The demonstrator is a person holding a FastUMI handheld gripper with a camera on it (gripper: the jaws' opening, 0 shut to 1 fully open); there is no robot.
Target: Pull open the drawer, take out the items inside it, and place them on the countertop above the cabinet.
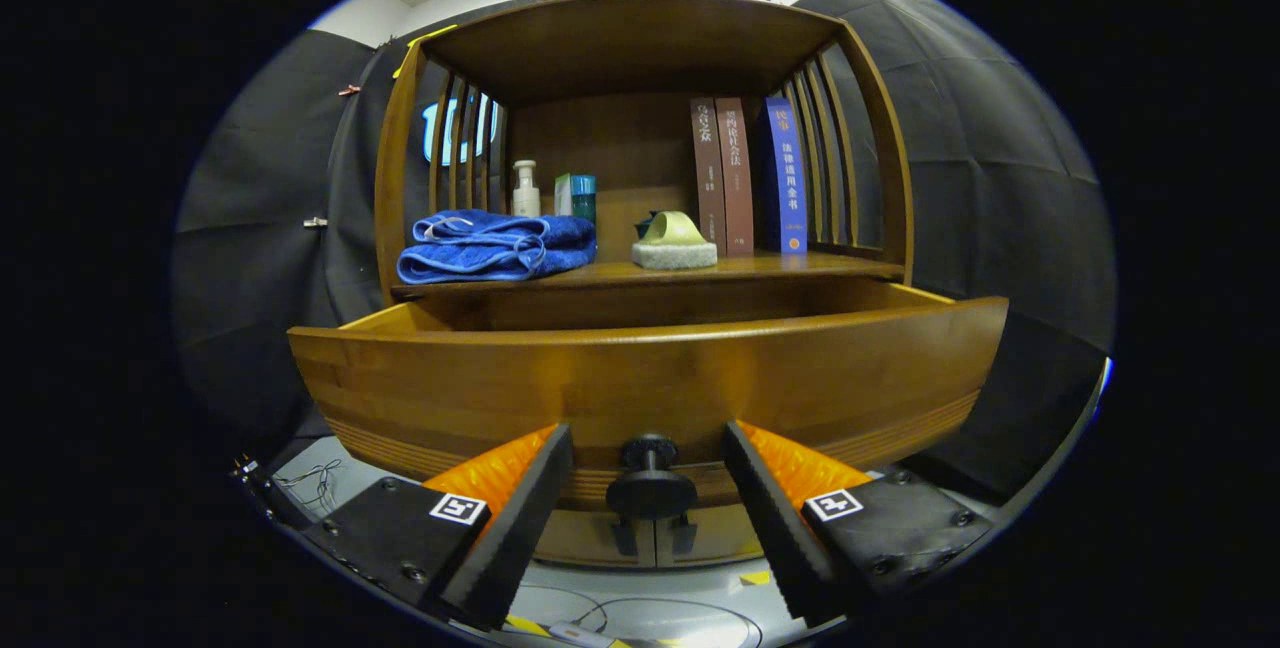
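The wooden drawer stands pulled out from the cabinet, its front panel just ahead of my fingers. Its round dark knob sits between the two fingers, with a gap on each side. My gripper is open and touches nothing. The drawer's inside is hidden behind the front panel. On the countertop above the drawer lie a folded blue towel and a pale green slipper-like item.
Three upright books stand at the right of the shelf, a white pump bottle and a teal box at the back left. Slatted wooden sides close the shelf. Cables lie on the floor below.
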